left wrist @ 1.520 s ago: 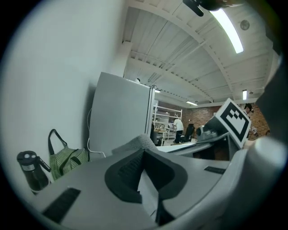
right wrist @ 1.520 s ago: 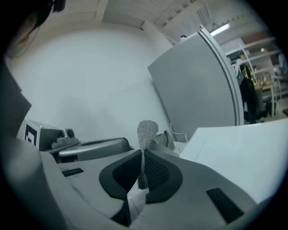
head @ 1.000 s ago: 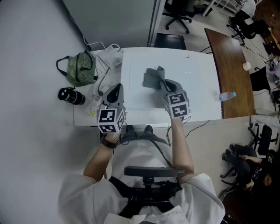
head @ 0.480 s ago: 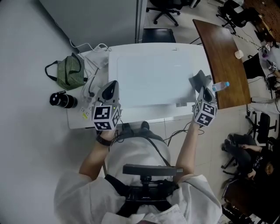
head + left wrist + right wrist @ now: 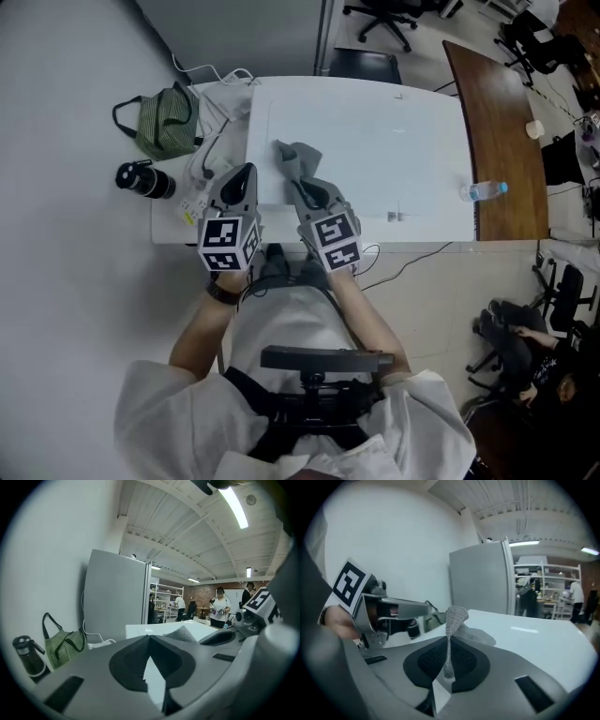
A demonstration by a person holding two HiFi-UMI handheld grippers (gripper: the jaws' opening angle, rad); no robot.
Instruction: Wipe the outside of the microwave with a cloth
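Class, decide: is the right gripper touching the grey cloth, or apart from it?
Touching. In the right gripper view, the right gripper has its jaws closed on a fold of the grey cloth.

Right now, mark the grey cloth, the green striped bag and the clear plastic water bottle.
grey cloth (image 5: 298,161): head view, middle of the bunched fabric.
green striped bag (image 5: 167,127): head view, centre of its body.
clear plastic water bottle (image 5: 480,191): head view, mid-body.
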